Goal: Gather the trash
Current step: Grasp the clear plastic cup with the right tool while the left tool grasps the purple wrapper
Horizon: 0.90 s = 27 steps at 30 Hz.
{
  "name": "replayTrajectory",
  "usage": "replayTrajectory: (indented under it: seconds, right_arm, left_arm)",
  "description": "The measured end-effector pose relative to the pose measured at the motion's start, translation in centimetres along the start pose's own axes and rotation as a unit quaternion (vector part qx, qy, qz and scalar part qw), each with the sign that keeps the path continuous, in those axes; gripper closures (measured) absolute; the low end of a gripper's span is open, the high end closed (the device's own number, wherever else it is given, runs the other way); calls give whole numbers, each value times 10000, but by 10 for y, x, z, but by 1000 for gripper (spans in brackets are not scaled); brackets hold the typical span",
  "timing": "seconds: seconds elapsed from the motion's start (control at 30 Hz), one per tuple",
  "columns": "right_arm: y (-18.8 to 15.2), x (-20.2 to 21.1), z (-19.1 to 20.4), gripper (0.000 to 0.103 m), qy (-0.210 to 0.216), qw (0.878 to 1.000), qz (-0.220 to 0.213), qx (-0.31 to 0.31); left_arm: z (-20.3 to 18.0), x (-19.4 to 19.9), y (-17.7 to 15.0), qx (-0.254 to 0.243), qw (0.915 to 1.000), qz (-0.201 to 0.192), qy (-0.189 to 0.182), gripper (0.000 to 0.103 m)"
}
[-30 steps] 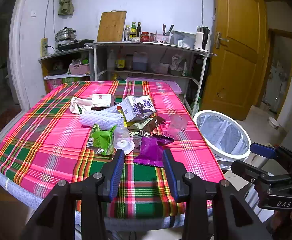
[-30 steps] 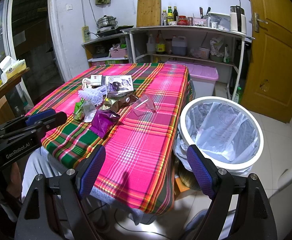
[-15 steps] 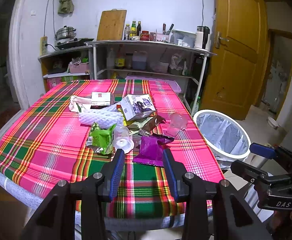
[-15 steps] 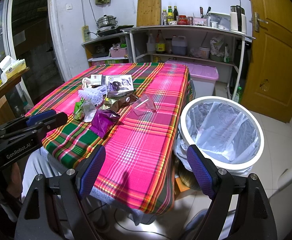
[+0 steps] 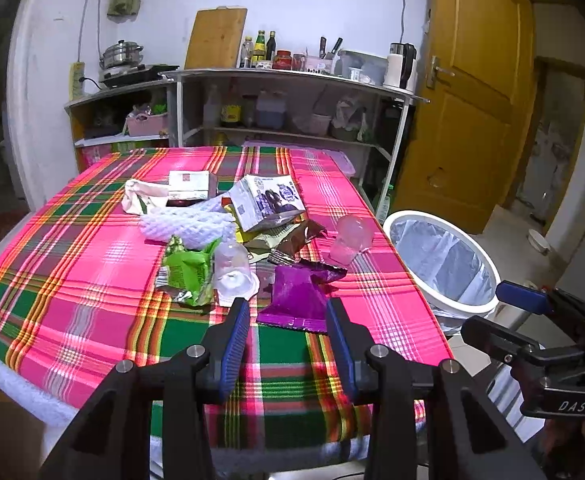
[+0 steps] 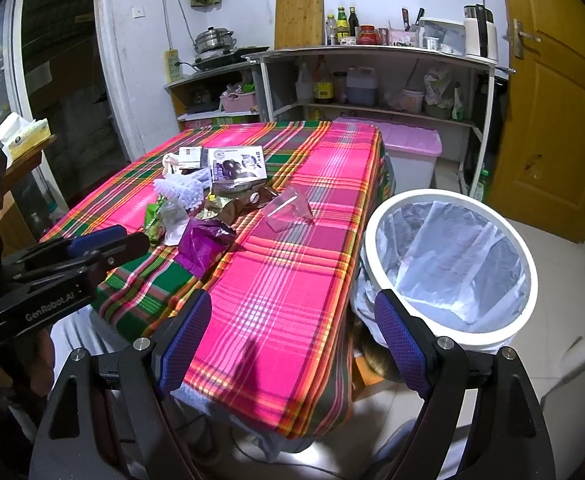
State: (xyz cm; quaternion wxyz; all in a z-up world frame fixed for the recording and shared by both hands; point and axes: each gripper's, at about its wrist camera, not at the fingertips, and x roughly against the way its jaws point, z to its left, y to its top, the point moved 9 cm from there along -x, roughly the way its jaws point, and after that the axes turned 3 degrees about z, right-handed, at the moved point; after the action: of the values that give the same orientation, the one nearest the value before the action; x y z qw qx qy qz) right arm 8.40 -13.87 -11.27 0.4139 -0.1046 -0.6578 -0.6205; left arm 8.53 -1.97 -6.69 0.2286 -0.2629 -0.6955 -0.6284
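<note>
Where the plaid surface (image 5: 92,280) nears its right edge, litter clusters: one purple wrapper (image 5: 296,300), one green wrapper (image 5: 188,272), two clear cups (image 5: 350,240), one carton (image 5: 268,200). One white bin (image 6: 448,268) beside that edge holds only its liner. Left gripper (image 5: 286,344) and right gripper (image 6: 292,344) fingers are released, grasping nothing.

I see a white wall (image 5: 332,4) behind open metal shelves (image 6: 372,56) crowded with bottles. A wooden door (image 5: 472,100) stands at right. The table's plaid tablecloth (image 6: 292,280) glares pink, the tiled floor (image 6: 572,260) is pale, and a dark doorway (image 6: 60,80) opens left.
</note>
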Motion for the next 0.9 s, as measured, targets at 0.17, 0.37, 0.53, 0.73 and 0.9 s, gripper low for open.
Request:
replayTrajectory:
  seconds: [0.17, 0.37, 0.53, 0.73, 0.9]
  right_arm:
    - [3, -7, -2, 19, 32, 10000, 46, 0]
    - [8, -15, -5, 19, 33, 10000, 88, -27]
    - [12, -22, -13, 19, 3, 9999, 123, -102]
    - [24, -33, -23, 19, -30, 9998, 124, -178]
    - [40, -49, -19, 19, 16, 10000, 77, -4]
  left_arm:
    - [1, -13, 2, -28, 10000, 86, -4, 64]
    - [2, -32, 7, -11, 9997, 231, -107, 48]
    - [-1, -50, 10, -7, 9992, 363, -193, 42]
    - [-6, -72, 2, -185, 9981, 562, -197, 49]
    - [-4, -75, -2, -132, 9980, 562, -259, 58]
